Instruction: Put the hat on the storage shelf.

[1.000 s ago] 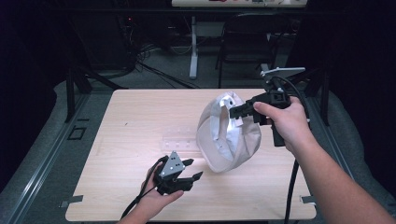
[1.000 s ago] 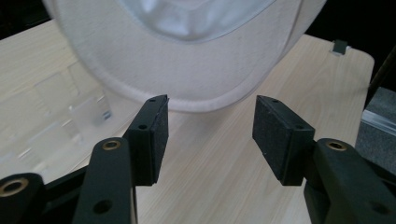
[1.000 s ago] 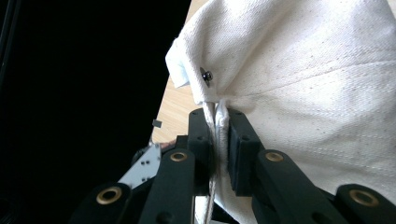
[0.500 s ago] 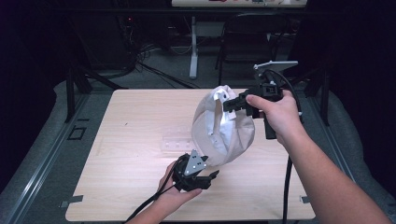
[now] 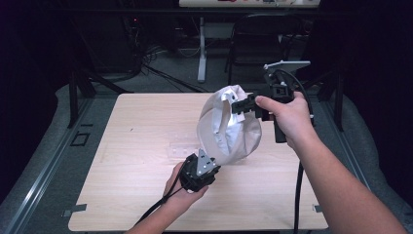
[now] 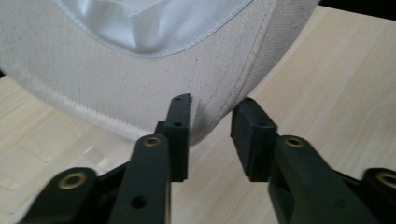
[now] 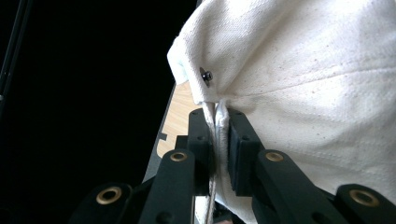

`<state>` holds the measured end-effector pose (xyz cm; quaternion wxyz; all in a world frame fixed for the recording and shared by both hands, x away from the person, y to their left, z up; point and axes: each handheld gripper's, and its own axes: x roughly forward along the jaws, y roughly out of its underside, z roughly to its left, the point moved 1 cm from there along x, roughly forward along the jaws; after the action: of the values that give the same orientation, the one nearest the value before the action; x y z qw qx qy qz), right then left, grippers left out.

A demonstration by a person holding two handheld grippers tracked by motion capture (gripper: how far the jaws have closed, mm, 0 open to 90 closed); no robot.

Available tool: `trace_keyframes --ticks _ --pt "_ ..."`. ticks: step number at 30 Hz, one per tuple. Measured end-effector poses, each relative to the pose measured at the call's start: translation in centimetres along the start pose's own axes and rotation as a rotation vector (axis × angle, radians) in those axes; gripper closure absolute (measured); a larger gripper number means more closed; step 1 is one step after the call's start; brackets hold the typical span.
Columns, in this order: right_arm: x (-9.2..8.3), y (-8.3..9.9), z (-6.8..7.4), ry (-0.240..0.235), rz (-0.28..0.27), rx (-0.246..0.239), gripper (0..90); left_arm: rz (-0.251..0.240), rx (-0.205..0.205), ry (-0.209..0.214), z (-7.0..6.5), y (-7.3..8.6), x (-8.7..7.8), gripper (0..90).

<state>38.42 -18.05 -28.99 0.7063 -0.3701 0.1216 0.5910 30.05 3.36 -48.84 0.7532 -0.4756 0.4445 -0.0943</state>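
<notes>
A white cloth cap [image 5: 229,129] hangs above the wooden table [image 5: 136,146], held up by its top edge. My right gripper [image 5: 242,105] is shut on that edge; in the right gripper view its jaws pinch a fold of the cap [image 7: 303,88] beside a small dark rivet [image 7: 206,75]. My left gripper [image 5: 207,155] is open just under the cap's lower rim. In the left gripper view the cap's brim [image 6: 140,74] hangs right in front of the gripper [image 6: 211,126], its curved edge dipping toward the gap between the jaws.
A strip of clear tape [image 5: 178,146] lies flat on the table left of the cap. Beyond the far edge stand a chair [image 5: 253,53], a table leg [image 5: 201,48] and cables on the dark floor. A cable [image 5: 297,195] trails from my right gripper.
My right gripper has lifted the cap higher off the table. My left gripper has moved right and forward, up to the cap's lower rim.
</notes>
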Motion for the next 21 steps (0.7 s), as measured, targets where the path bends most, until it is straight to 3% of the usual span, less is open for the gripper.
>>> trace_keyframes --ticks 5,7,11,17,21 --pt "-0.1 -0.2 0.2 -0.002 -0.01 0.0 81.8 0.006 0.007 -0.029 1.1 -0.2 -0.5 74.4" --pt "0.1 -0.2 0.3 -0.003 -0.011 0.001 81.7 0.023 0.034 -0.053 1.7 -0.3 -0.6 78.4" --pt "0.4 -0.3 0.4 0.0 -0.007 -0.001 81.7 0.029 0.039 -0.04 2.1 -0.2 -0.6 82.3" --pt "1.1 -0.3 0.7 -0.001 -0.005 -0.006 81.8 0.038 0.026 -0.04 2.8 -0.1 -0.2 83.1" --pt "1.7 -0.6 0.7 0.001 -0.001 -0.009 81.7 0.028 -0.017 -0.021 3.5 0.0 0.0 83.2"
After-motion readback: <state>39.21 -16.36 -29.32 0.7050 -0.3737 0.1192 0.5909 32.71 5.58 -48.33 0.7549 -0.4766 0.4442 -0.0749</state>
